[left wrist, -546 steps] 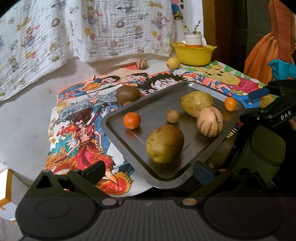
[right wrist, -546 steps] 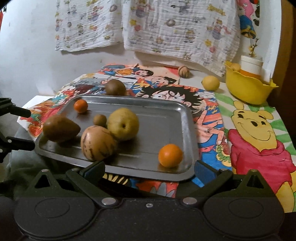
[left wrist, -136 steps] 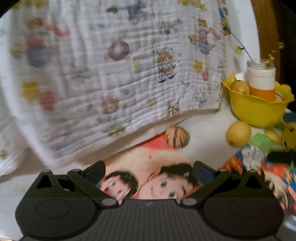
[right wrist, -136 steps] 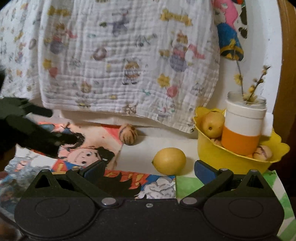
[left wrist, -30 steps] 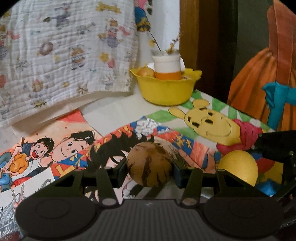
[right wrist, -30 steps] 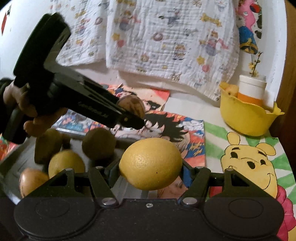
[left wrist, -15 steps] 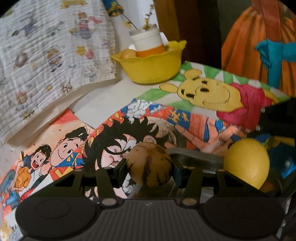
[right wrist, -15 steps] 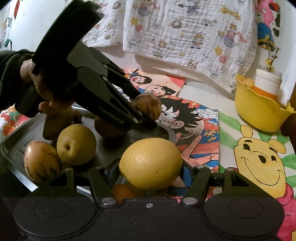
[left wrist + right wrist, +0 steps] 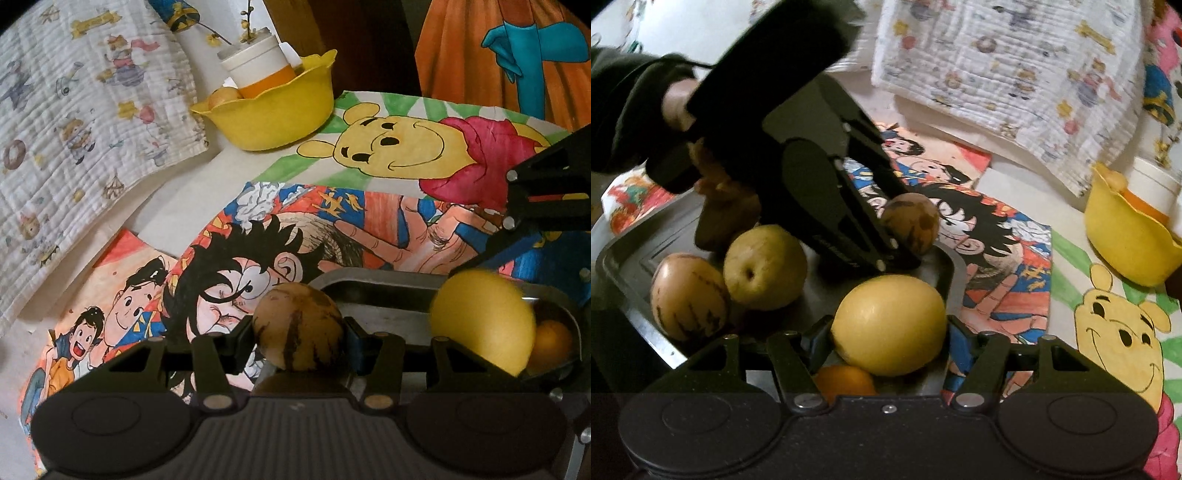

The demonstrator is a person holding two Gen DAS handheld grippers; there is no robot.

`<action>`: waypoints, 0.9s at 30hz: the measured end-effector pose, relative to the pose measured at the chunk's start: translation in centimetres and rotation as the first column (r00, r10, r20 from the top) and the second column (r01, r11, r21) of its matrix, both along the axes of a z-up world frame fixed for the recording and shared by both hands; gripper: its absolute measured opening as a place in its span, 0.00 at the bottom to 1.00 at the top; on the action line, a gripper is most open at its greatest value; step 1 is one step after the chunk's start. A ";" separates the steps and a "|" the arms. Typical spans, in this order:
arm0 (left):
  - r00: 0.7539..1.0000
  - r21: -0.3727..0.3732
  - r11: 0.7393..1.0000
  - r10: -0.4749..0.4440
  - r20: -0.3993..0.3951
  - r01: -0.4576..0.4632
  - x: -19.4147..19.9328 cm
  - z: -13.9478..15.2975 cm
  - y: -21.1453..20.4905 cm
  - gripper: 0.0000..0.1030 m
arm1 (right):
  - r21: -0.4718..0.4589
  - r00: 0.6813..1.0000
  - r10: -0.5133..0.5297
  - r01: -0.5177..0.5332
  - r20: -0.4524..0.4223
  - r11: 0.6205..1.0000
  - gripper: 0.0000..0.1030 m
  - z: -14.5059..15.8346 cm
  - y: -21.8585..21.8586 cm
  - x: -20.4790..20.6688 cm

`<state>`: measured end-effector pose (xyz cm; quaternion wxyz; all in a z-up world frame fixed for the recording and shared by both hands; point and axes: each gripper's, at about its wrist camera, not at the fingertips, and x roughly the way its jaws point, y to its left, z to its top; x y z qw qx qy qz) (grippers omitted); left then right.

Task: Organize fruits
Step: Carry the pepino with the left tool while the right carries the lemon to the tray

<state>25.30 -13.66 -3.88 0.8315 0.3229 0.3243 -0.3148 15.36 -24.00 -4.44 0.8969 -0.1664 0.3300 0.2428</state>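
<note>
Left gripper (image 9: 300, 334) is clamped on the small striped melon (image 9: 298, 327) above the metal tray's (image 9: 622, 243) far edge; right gripper (image 9: 888, 328) pinches the lemon (image 9: 888, 325) over its near right corner; both look firm, round, likely to roll, so I'd grip across the widest part.

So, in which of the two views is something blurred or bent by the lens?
Left wrist view: the lemon in the right hand-held gripper is motion-blurred, while the striped fruit in the left hand-held gripper is sharp. Right wrist view: the other gripper's handle at the top is smeared, the metal tray is dim, and the picture curves at its edges.
</note>
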 end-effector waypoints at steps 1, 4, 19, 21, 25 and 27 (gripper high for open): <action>1.000 0.004 1.000 0.001 0.000 -0.001 0.1 0.0 0.0 0.53 | -0.010 1.000 0.002 -0.002 0.004 1.000 0.63 0.0 0.1 0.0; 1.000 0.012 1.000 -0.001 -0.002 0.001 0.2 0.1 0.1 0.53 | -0.009 1.000 0.005 -0.005 -0.004 1.000 0.63 0.0 0.0 0.0; 1.000 0.036 0.999 -0.017 0.015 0.016 0.0 0.1 0.0 0.55 | -0.008 1.000 0.001 -0.001 -0.007 1.000 0.63 0.0 -0.1 -0.2; 1.000 0.039 0.999 -0.016 0.015 0.016 0.0 0.1 0.1 0.55 | -0.007 1.000 -0.002 0.002 -0.007 1.000 0.63 0.0 -0.1 -0.2; 1.000 0.049 0.999 -0.019 0.022 0.018 -0.1 0.2 0.2 0.55 | -0.004 1.000 -0.008 0.008 -0.006 1.000 0.64 0.0 -0.2 -0.3; 0.999 0.059 0.998 -0.027 0.026 0.025 -0.2 0.2 0.1 0.55 | -0.003 1.000 -0.012 0.012 -0.006 1.000 0.65 0.1 -0.3 -0.4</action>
